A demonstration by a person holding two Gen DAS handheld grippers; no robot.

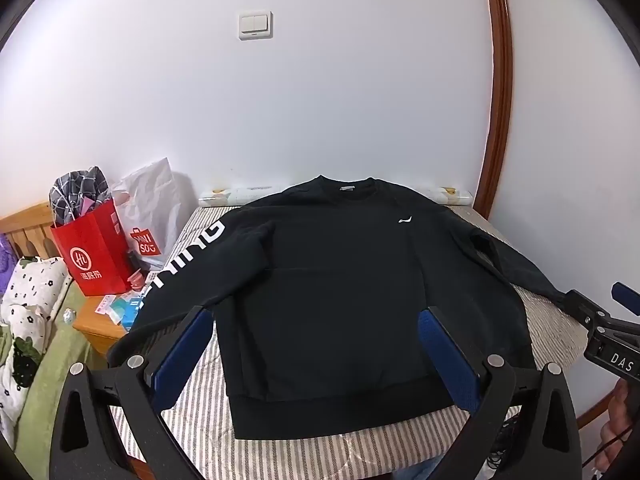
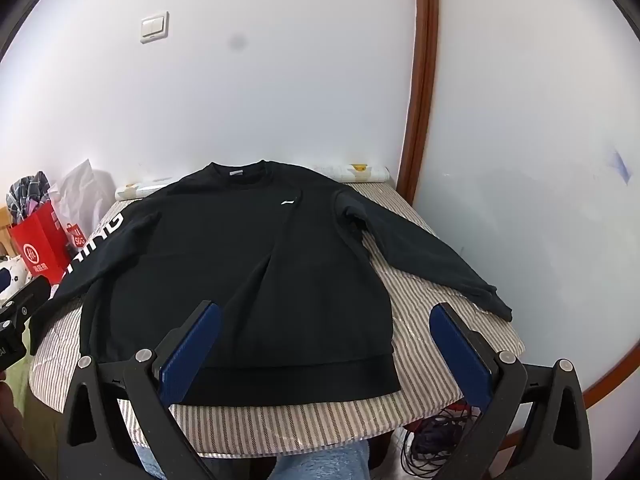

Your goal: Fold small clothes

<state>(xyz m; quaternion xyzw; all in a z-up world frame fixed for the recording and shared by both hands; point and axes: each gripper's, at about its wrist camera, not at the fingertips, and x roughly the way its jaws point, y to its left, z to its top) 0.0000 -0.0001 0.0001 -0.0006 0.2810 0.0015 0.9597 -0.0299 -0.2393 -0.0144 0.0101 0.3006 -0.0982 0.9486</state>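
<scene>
Left wrist view: black long-sleeved sweatshirt [image 1: 336, 296] lies flat, front up, on the striped grey-and-white cloth-covered desk [image 1: 304, 456], collar toward the white wall, hem toward the camera. Small white logo on the chest, white block letters down the sleeve on the picture's left, which hangs over the desk edge. Left hand-held gripper [image 1: 316, 330] hovers above the sweatshirt's lower part, blue-padded fingers spread wide apart, nothing between them, not touching the fabric. Left of the sweatshirt: red paper shopping bag [image 1: 96, 256] with plaid cloth inside, white plastic bag [image 1: 150, 208] behind it, both on a wooden bedside cabinet [image 1: 96, 330]. Right of the sweatshirt, at the frame edge, the right hand-held gripper [image 1: 600, 312] shows partly, near the far sleeve cuff.

Right wrist view: same sweatshirt [image 2: 240, 272] spread on the desk [image 2: 448, 344], right-side sleeve stretched out diagonally, cuff near the desk edge. Right hand-held gripper [image 2: 326, 338] hangs over the sweatshirt's hem corner, fingers wide apart, empty, clear of the cloth. Below the hem, a blue denim knee [image 2: 320, 460]. Black cables [image 2: 436, 444] on the floor right of it.
</scene>
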